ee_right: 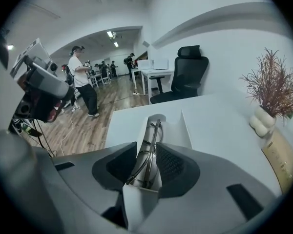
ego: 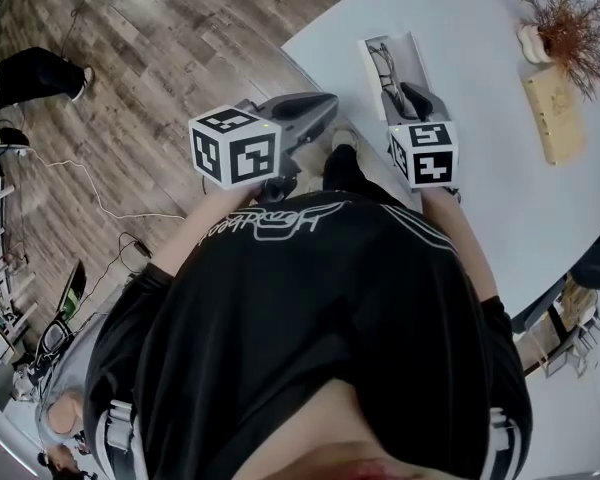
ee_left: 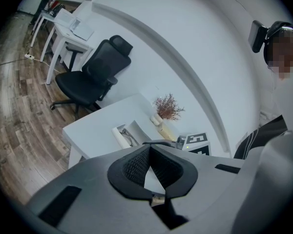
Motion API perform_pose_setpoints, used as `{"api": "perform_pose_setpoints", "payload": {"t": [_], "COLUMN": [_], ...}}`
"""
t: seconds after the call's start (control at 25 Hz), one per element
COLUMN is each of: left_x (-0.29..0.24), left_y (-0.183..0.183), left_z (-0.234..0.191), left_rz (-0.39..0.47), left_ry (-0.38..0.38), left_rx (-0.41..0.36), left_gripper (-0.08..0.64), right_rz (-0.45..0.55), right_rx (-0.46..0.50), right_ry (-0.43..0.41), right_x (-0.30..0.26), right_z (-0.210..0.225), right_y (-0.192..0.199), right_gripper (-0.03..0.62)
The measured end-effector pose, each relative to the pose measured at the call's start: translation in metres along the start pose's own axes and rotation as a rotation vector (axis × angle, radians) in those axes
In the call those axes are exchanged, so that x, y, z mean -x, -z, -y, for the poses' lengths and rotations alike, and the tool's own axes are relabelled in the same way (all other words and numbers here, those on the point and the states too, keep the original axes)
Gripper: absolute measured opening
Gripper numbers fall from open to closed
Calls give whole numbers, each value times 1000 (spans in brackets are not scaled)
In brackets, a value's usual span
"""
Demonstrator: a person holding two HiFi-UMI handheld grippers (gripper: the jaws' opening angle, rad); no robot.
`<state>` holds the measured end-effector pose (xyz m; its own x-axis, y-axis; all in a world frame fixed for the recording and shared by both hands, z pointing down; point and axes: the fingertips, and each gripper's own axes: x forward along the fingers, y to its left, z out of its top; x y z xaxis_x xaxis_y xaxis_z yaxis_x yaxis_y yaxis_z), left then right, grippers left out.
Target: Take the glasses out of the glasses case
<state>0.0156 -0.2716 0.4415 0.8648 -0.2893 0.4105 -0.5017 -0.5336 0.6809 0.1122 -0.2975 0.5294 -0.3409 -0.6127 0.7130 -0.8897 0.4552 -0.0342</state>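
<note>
An open white glasses case (ego: 414,53) lies near the edge of a white table (ego: 480,138), with folded thin-framed glasses (ego: 385,63) inside. My right gripper (ego: 408,93) is at the case's near end. In the right gripper view its jaws (ee_right: 147,155) stand open on either side of the glasses (ee_right: 152,138) and the case's left wall (ee_right: 139,145); whether the pads touch them I cannot tell. My left gripper (ego: 315,108) hangs off the table's edge over the floor, open and empty (ee_left: 149,162). It looks toward the case (ee_left: 118,133).
A dried plant in a white vase (ego: 565,23) and a wooden block (ego: 555,113) stand on the table's far right. A black office chair (ee_left: 93,74) stands behind the table. A cable (ego: 90,193) runs over the wood floor, and people (ee_right: 83,84) stand further off.
</note>
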Motion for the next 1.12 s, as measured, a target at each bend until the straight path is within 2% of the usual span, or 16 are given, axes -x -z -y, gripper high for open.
{"api": "perform_pose_setpoints", "payload": {"t": [0.36,0.6,0.76,1.12], "left_x": [5,11,14,17], "left_y": [1,3,5,12], "left_z": [-6,-11,-13,-11], "left_rz": [10,21,28,24], "left_ry": [-8,-28,-40,-49], "left_rx": [15,26,33,38], "left_gripper": [8,7,8,8], "right_rz": [-31,-40,-40,-43], "right_rx": [21,29,20,-4], "right_ry": [77,78,83,85], "right_x": [-13,-20,-20,-19], "right_z": [10,9,10,14], "right_y": [5,8,8,10], "right_gripper": [97,95,60,35]}}
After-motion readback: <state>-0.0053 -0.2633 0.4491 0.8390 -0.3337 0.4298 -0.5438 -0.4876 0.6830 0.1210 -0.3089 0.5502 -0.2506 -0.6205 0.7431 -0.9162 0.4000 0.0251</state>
